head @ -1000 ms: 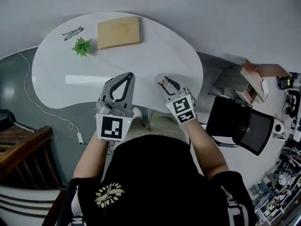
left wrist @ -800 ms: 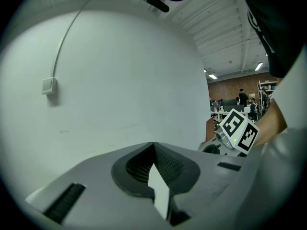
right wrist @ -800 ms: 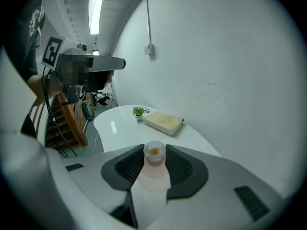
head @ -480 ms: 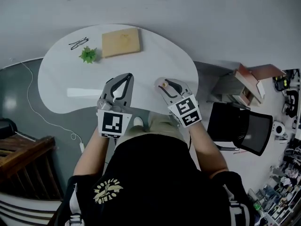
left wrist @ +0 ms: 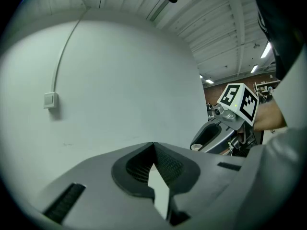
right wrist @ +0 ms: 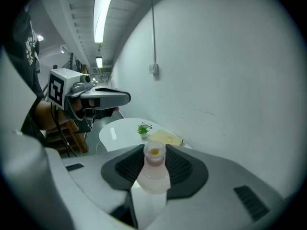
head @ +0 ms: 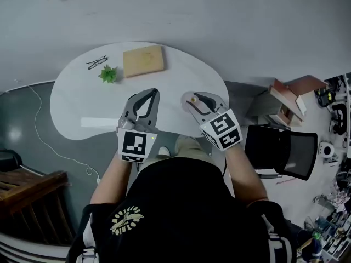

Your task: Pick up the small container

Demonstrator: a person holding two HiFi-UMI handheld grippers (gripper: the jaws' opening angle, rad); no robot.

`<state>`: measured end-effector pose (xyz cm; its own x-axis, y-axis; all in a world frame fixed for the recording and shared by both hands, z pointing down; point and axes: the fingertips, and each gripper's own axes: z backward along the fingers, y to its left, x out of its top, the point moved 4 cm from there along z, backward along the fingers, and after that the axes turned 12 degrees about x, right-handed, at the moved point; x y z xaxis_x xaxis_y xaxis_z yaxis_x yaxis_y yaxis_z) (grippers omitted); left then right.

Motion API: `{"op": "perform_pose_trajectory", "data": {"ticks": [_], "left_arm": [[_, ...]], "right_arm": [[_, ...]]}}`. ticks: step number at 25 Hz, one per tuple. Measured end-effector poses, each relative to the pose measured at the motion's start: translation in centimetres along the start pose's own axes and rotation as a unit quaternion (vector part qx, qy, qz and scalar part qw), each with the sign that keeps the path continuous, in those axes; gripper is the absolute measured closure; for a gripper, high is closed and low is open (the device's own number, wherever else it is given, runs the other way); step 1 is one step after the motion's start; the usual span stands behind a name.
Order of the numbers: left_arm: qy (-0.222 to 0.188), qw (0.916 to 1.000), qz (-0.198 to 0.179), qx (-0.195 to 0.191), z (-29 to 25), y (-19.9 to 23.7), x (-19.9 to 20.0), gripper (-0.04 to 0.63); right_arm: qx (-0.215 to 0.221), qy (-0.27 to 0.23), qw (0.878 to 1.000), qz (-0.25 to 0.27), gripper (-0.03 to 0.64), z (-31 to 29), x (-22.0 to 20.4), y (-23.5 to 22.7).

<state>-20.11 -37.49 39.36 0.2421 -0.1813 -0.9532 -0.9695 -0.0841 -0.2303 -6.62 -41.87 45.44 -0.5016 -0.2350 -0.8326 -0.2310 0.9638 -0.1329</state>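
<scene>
The small container (right wrist: pixel 154 170) is a translucent pinkish bottle with something orange in its open neck. It stands upright between the dark ribbed pads of my right gripper (right wrist: pixel 154 152), which is shut on it. The head view shows that gripper (head: pixel 193 98) held over the near edge of the white table (head: pixel 82 108), with the container (head: pixel 193 99) at its tips. My left gripper (head: pixel 152 92) hangs beside it on the left, with the jaws meeting at the tip and nothing in them. In the left gripper view the tips (left wrist: pixel 153 145) touch in front of a white wall.
On the table's far side lie a tan board (head: pixel 143 60), a small green plant (head: pixel 108 74) and a pair of glasses (head: pixel 97 62). A black chair (head: pixel 285 152) stands at the right, wooden furniture (head: pixel 27 193) at the lower left, and a white cable (head: pixel 49 141) runs over the floor.
Both grippers have risen and the table has dropped away below them. The right one rose more, with the container in its jaws. Neither pair of jaws has changed.
</scene>
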Motion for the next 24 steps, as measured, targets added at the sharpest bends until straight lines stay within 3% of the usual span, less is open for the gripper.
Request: {"op": "perform_pose_trajectory", "data": {"ticks": [14,24], "left_arm": [[-0.036,0.9987,0.002,-0.036,2.1,-1.3,2.2,0.586],[-0.039,0.9976,-0.001,-0.057,0.9,-2.9,2.6,0.586]], "right_arm": [[-0.026,-0.03,0.999,0.005,0.463,3.3,2.9,2.9],[-0.033,-0.04,0.999,-0.018,0.463,4.0,2.1,1.5]]}}
